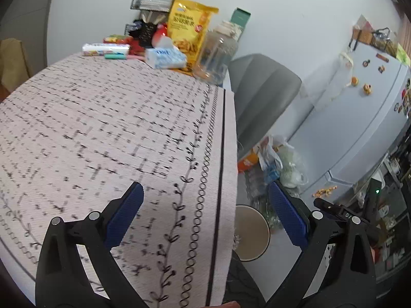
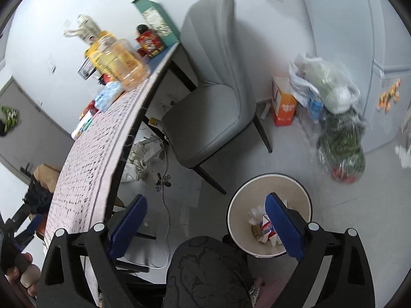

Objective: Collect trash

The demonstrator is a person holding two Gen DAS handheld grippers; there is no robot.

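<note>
Both pairs of blue fingers are standing wide apart with nothing between them: the right gripper [image 2: 205,225] is hanging over the floor beside the table, its right finger [image 2: 282,225] showing in front of the wastebasket [image 2: 239,202], and the left gripper [image 1: 205,215] is hovering at the table's edge. Going from big to small, the patterned tablecloth [image 1: 102,128] is looking bare across its near stretch, so I judge the collecting mostly done. What is sitting at the far end, a yellow snack bag [image 1: 190,25], a clear jar [image 1: 215,54] and a tissue pack [image 1: 165,57], reads as household goods, though I cannot rule out scraps among them. Crumpled paper and wrappers [image 2: 264,228] are lying at the wastebasket's bottom; it is standing upright on the floor, its long axis vertical and its mouth opening upward.
</note>
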